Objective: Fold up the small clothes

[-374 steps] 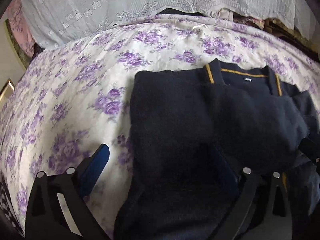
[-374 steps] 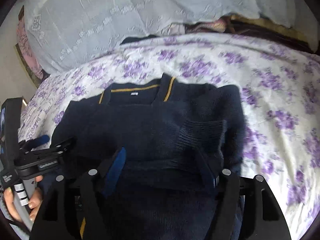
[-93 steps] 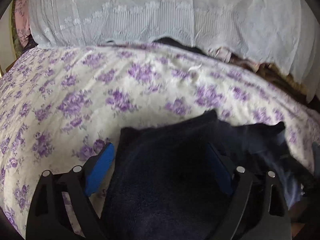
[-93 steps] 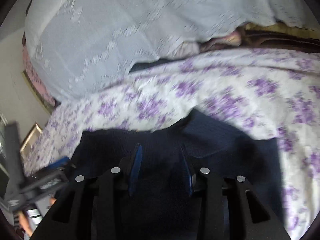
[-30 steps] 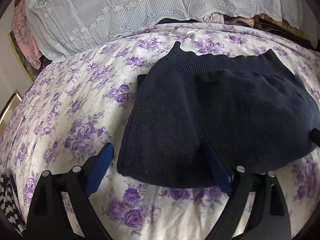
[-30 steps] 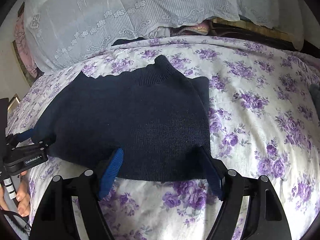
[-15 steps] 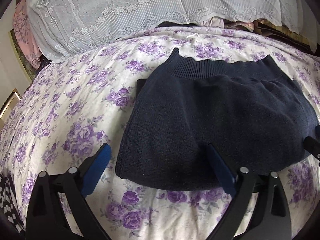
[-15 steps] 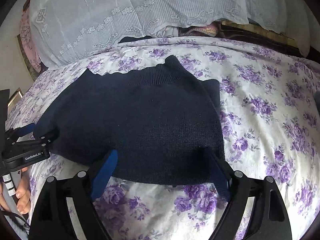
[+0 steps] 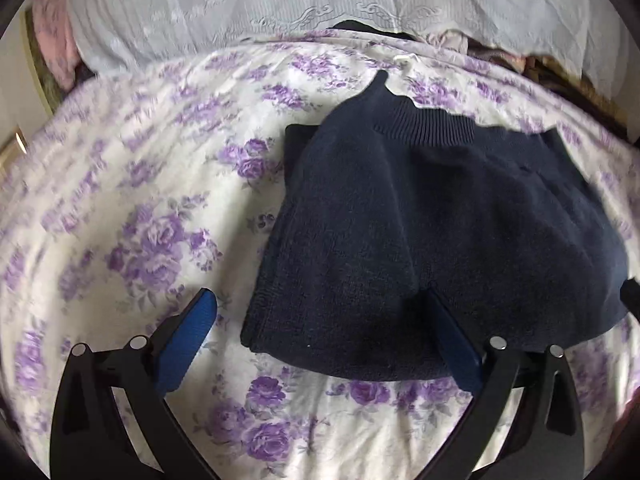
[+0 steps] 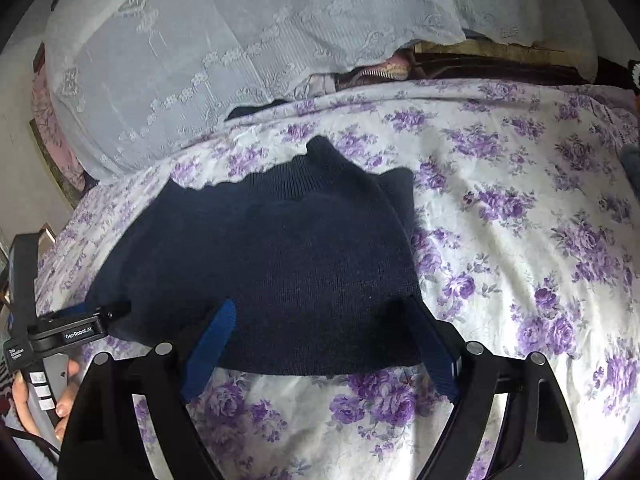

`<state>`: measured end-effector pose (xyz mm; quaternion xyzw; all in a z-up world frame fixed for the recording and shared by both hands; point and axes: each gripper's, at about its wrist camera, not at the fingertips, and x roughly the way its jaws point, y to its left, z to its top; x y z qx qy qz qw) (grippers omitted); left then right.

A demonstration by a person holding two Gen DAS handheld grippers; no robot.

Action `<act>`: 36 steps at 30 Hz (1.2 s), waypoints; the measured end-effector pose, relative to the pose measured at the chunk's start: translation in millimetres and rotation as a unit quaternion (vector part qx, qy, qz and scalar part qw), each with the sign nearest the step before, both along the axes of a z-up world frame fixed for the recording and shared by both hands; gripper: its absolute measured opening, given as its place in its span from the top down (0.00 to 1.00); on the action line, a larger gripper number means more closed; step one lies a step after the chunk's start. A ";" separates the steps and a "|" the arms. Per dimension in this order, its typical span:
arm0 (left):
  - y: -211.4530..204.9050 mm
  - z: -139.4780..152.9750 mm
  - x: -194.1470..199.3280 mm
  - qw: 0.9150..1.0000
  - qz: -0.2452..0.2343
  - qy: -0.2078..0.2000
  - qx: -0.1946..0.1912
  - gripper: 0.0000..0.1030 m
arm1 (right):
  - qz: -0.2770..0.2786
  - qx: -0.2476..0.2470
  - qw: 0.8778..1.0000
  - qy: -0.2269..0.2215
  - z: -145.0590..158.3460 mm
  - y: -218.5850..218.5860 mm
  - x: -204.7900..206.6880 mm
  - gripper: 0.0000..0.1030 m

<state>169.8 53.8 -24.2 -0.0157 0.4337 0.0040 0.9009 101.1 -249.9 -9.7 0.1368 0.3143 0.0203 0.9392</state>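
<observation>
The dark navy knitted sweater (image 9: 440,240), folded into a compact packet, is lying on the white bedsheet with purple flowers (image 9: 140,220), its ribbed hem at twelve o'clock and its long axis running nine to three. The left gripper (image 9: 320,332) is hovering over the packet's near left corner, jaws just having opened wide, pads pressing nothing. The right gripper (image 10: 320,344) is straddling the near right edge, jaws likewise spread and empty. Both look equally near.
</observation>
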 end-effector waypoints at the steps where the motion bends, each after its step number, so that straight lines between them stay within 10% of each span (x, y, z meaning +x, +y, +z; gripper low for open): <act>1: 4.4 3.1 -1.0 1.000 0.006 -0.006 -0.010 0.04 | -0.008 0.004 1.000 -0.013 3.3 -2.9 -3.2 0.16; 4: 12.7 19.3 -7.7 0.999 0.015 -0.038 -0.034 0.05 | -0.028 0.016 0.999 -0.037 8.6 -12.6 -8.1 0.34; 6: 13.0 30.7 -13.7 0.997 0.005 -0.063 -0.054 0.05 | -0.033 0.023 0.998 -0.038 8.5 -17.4 -6.6 0.69; 9: 2.8 37.4 -14.8 0.995 -0.014 -0.085 -0.040 0.05 | -0.031 0.027 0.999 -0.028 6.7 -20.1 0.5 0.75; 12: -15.1 9.9 12.2 0.999 -0.026 -0.023 0.016 0.04 | -0.026 0.034 0.999 0.033 -11.0 -22.6 17.4 0.75; 15: -4.0 -2.2 24.7 0.999 -0.019 0.016 -0.029 0.04 | -0.037 0.055 0.998 0.024 -9.7 -29.3 12.5 0.83; 22: 5.2 52.3 33.4 0.997 -0.005 -0.045 -0.060 0.04 | -0.033 0.025 0.999 -0.031 31.8 -6.4 33.7 0.79; 28: -18.1 -6.4 73.1 1.000 -0.003 0.025 0.008 0.06 | -0.037 0.017 0.998 0.055 -15.0 1.9 97.7 0.76; 31: -17.8 6.6 68.9 1.000 0.003 0.002 0.023 0.06 | -0.045 0.025 0.998 0.020 -2.2 -5.3 83.9 0.73; 36: -25.3 12.3 52.3 0.998 0.004 -0.024 0.058 0.06 | -0.038 0.038 0.998 -0.015 8.2 -2.8 59.3 0.45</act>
